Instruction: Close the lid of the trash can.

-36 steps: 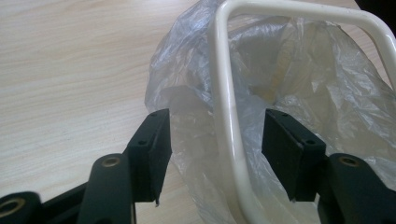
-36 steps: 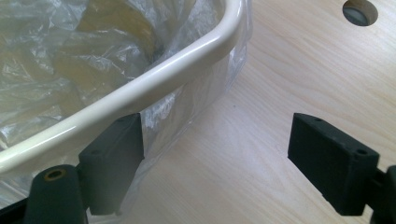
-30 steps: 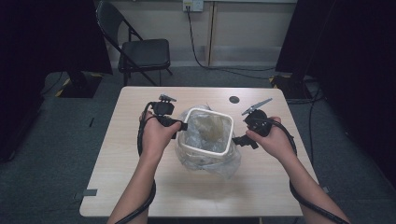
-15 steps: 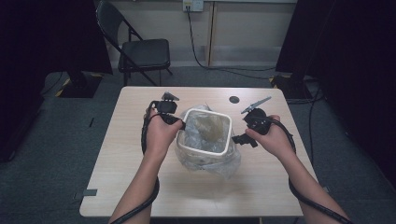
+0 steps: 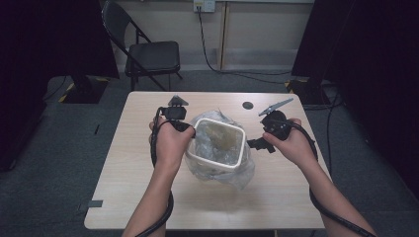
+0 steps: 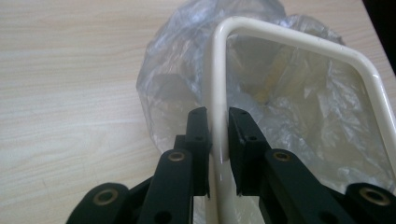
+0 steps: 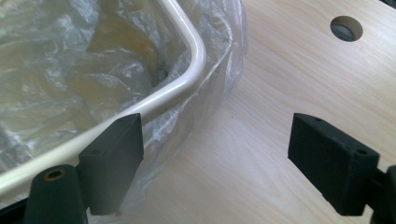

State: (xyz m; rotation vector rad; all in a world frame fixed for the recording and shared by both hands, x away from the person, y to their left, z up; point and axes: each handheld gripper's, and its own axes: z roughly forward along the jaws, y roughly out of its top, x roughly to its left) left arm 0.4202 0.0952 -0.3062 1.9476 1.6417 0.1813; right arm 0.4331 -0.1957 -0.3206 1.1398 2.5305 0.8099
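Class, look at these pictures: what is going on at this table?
A person works a clear plastic bag lining a cream bin on a wooden table. The left hand-held gripper has just closed on the bin's rim. The right hand-held gripper is open beside the opposite rim, gripping nothing.

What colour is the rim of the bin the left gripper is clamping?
Cream-white rim, best seen in the left gripper view.

grey carpet floor, black folding chair by beige wall, dark curtains.
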